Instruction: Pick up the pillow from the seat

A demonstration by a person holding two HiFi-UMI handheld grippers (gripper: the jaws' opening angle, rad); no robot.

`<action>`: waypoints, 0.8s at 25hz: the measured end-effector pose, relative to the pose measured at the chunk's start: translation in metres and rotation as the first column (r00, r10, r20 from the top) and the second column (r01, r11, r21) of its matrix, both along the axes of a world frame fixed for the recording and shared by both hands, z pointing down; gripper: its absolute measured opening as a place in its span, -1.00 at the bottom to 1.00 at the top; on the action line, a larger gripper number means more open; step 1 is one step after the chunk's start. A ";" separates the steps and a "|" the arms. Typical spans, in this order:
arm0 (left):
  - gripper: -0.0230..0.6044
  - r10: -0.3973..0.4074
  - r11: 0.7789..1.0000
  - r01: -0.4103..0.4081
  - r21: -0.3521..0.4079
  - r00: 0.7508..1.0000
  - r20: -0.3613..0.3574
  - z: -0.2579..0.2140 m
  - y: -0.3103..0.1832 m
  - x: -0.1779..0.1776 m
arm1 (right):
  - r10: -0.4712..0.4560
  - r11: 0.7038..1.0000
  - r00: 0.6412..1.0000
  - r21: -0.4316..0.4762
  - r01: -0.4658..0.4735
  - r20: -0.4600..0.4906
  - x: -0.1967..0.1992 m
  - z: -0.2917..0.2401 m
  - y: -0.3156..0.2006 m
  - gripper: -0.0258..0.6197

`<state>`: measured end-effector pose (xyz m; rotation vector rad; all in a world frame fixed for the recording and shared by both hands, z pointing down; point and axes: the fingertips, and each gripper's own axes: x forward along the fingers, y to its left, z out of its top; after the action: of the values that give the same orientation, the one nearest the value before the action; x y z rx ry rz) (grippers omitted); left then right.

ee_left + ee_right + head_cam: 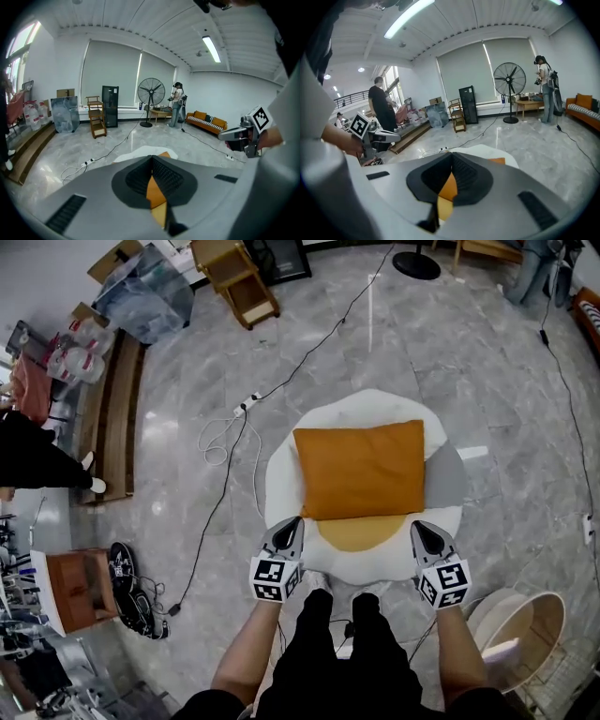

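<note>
An orange rectangular pillow [361,470] lies flat on a round white seat [375,404] that has a yellow centre and a grey patch. My left gripper [291,524] hovers at the pillow's near left corner, jaws shut. My right gripper [421,527] is at the near right corner, also shut. In the left gripper view the closed jaws [151,158] meet, with orange pillow [153,190] showing below them. The right gripper view shows the same: closed jaws [452,154] above orange fabric [449,186]. Nothing sits between either pair of pads.
A cable and power strip [225,437] run over the marble floor left of the seat. A wooden bench [112,418] lines the left wall and a wooden cart [236,277] stands at the back. A round white basket chair [525,624] is at my right. People stand farther off.
</note>
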<state>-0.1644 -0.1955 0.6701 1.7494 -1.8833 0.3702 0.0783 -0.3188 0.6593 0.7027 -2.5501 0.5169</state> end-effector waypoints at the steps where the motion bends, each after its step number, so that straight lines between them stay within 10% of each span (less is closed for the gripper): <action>1: -0.88 -0.012 1.000 0.012 -0.010 1.000 -0.001 0.013 -0.002 -0.005 | 0.004 1.000 1.000 -0.018 -0.004 -0.009 -0.001 0.013 -0.004 -0.89; 3: -0.87 -0.039 0.998 0.038 -0.046 0.999 -0.011 0.041 -0.005 -0.014 | 0.000 0.998 1.000 -0.065 -0.002 -0.025 -0.004 0.041 -0.009 -0.61; 10: 0.25 -0.116 0.975 0.102 -0.195 0.991 -0.060 0.147 -0.018 -0.040 | 0.072 0.986 0.992 -0.144 -0.086 -0.101 0.005 0.138 -0.047 0.23; 15: 0.65 -0.137 0.959 0.094 -0.268 0.980 -0.144 0.220 -0.038 -0.048 | 0.086 0.957 0.987 -0.263 -0.119 -0.135 0.009 0.218 -0.076 0.79; 20: 0.82 -0.146 0.941 0.070 -0.331 0.967 -0.209 0.292 -0.053 -0.050 | 0.081 0.922 0.979 -0.359 -0.144 -0.186 0.016 0.301 -0.101 0.90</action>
<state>-0.2147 -0.2488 0.9619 1.4002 -1.6399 0.3887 0.0941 -0.4198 0.9605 0.7198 -2.1764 0.9108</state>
